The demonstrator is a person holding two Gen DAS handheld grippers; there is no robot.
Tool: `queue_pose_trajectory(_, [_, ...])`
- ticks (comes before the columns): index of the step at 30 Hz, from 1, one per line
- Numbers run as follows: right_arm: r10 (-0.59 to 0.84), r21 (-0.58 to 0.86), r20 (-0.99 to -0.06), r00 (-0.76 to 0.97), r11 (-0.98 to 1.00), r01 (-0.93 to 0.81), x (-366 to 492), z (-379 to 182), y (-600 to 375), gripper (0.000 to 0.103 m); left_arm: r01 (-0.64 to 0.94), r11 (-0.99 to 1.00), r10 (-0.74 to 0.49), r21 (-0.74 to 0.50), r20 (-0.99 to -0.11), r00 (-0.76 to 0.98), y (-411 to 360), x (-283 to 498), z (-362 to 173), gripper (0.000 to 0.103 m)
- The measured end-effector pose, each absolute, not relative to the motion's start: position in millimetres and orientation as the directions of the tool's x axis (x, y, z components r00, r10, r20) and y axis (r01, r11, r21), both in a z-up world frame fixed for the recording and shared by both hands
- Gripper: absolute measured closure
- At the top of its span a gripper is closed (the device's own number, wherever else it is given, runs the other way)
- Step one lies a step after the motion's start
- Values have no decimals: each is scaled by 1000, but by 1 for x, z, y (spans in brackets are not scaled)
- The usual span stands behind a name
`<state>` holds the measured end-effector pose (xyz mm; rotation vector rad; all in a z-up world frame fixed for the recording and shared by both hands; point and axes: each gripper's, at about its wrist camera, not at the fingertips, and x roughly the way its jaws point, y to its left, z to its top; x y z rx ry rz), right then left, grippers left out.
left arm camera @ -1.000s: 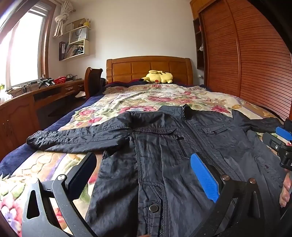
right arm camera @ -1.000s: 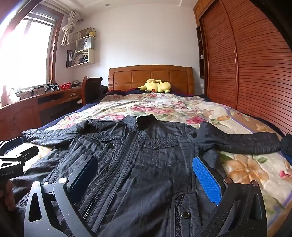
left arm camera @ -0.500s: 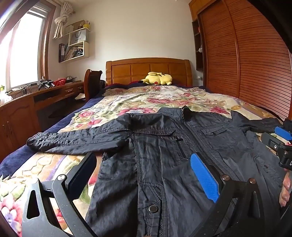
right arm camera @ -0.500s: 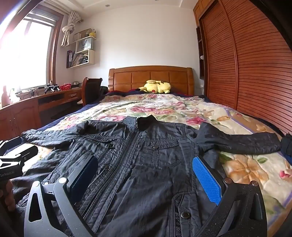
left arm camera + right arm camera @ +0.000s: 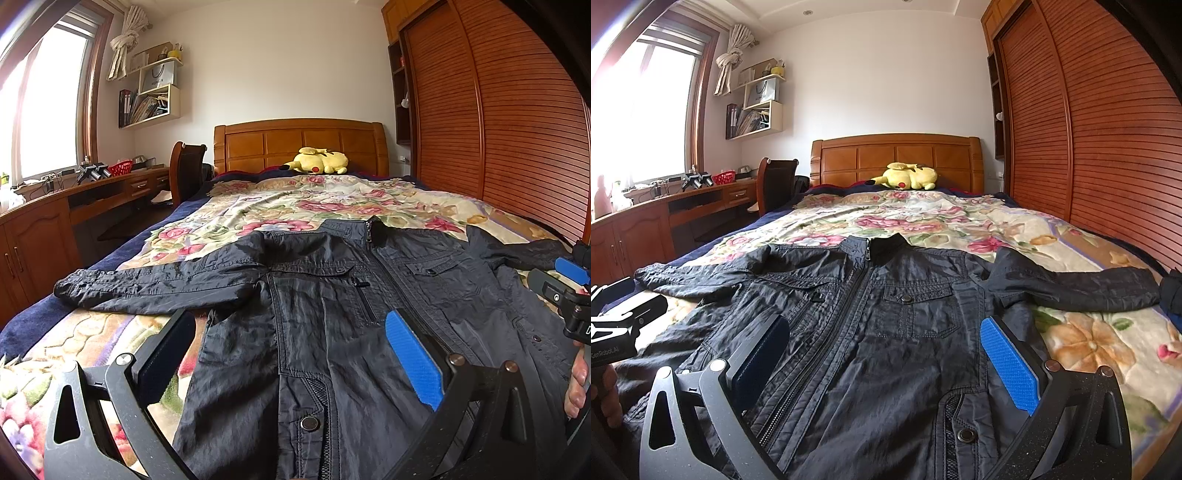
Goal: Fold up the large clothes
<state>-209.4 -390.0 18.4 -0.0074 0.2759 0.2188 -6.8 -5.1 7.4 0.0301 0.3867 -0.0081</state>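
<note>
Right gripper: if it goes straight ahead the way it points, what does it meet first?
Probably the jacket: the open right gripper points low over its zipped front toward the chest pocket. Depth is unclear.

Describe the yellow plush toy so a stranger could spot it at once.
Find the wooden headboard at the far end of the bed. The yellow plush toy lies just before it, the only bright yellow thing there, with a red cheek spot.
</note>
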Motion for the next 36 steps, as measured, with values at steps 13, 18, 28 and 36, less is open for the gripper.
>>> queue_pose_trajectory(13, [213, 23, -271, 939, 976, -215, -209, 18, -390, 0, 14, 1000, -3, 28, -374, 927, -5, -8, 7, 0])
queue_pose_trajectory(18, [214, 24, -271, 939, 976, -215, -209, 18, -390, 0, 15, 999, -3, 29, -374, 928, -5, -8, 7, 0])
queue_pose_trajectory(28, [214, 25, -271, 939, 976, -215, -209, 18, -390, 0, 14, 999, -3, 29, -374, 928, -6, -8, 9, 0])
queue_pose_trajectory(36, [215, 26, -270, 939, 976, -216, -209, 18, -390, 0, 15, 999, -3, 30, -372, 928, -5, -7, 8, 0])
